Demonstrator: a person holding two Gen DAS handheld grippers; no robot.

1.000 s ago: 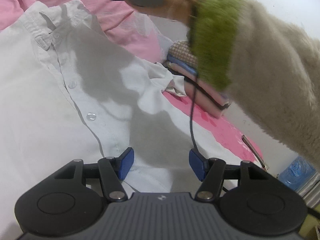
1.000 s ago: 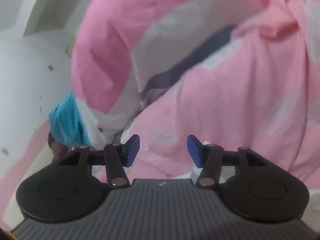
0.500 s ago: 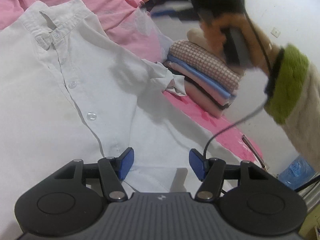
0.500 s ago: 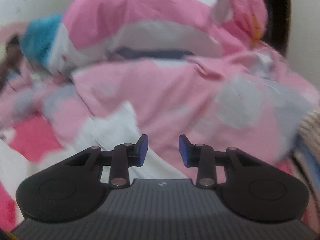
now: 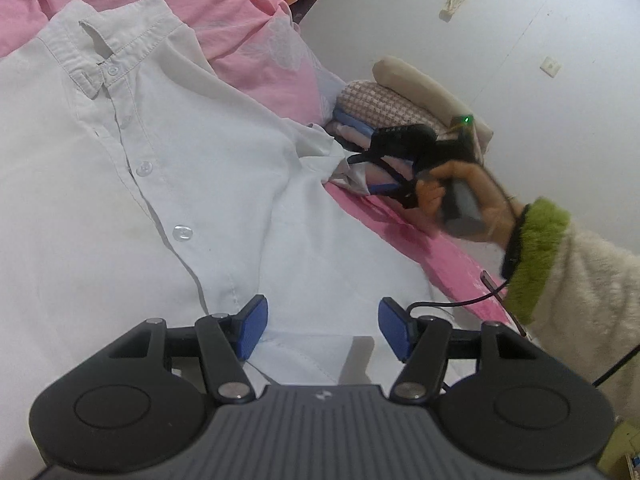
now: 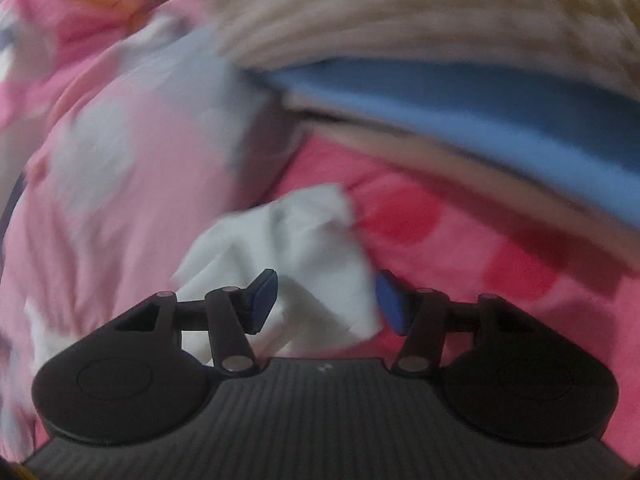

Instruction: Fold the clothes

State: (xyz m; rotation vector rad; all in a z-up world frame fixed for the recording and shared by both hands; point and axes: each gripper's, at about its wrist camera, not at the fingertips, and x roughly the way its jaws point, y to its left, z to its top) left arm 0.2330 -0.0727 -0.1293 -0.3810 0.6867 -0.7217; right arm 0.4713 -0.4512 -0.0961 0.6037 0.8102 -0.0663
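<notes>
White shirt (image 5: 224,200) lay buttoned and spread flat before your left gripper (image 5: 320,330), whose fingers stood apart over its hem. Your right gripper (image 6: 326,302), likewise spread, straddled the bunched cuff (image 6: 296,248), probably to draw that sleeve inward, beside the folded stack (image 5: 384,108).

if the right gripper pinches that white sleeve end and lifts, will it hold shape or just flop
Probably flop: the white shirt lies thin and creased, and its sleeve end is already crumpled between the open right gripper. It looks light, so it should lift easily, though the sleeve may drag the body. The smooth fabric might slip from a shallow pinch.
</notes>
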